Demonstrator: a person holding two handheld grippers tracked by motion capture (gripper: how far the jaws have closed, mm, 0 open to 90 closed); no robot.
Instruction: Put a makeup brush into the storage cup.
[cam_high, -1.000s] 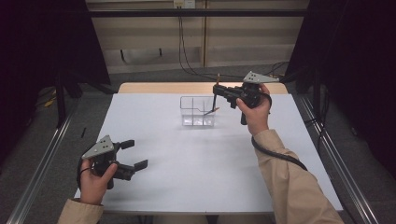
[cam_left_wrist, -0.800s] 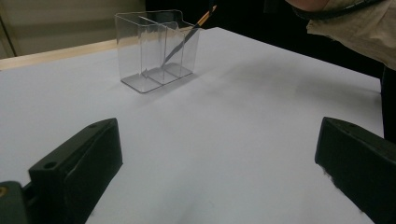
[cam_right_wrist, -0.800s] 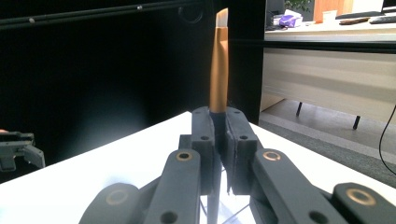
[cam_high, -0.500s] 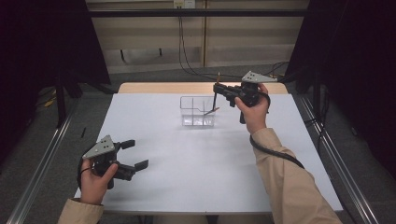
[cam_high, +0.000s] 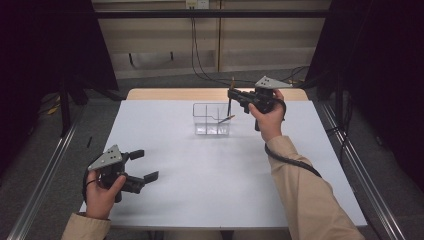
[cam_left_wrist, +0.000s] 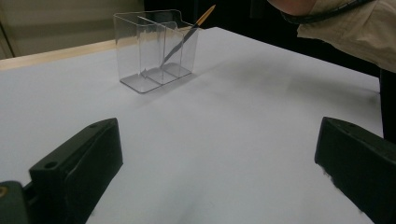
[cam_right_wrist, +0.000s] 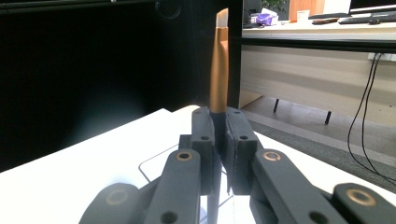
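Upright, a slim tan-and-dark pen between matte black claw pads.

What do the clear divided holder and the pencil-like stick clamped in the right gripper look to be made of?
The clear divided holder looks like rigid transparent plastic, glossy: the table shows through its walls and the edges catch light; glass cannot be ruled out. The pencil-like stick held upright in the right gripper has a matte orange-brown upper end, perhaps painted wood, and a darker lower part; its material stays uncertain.
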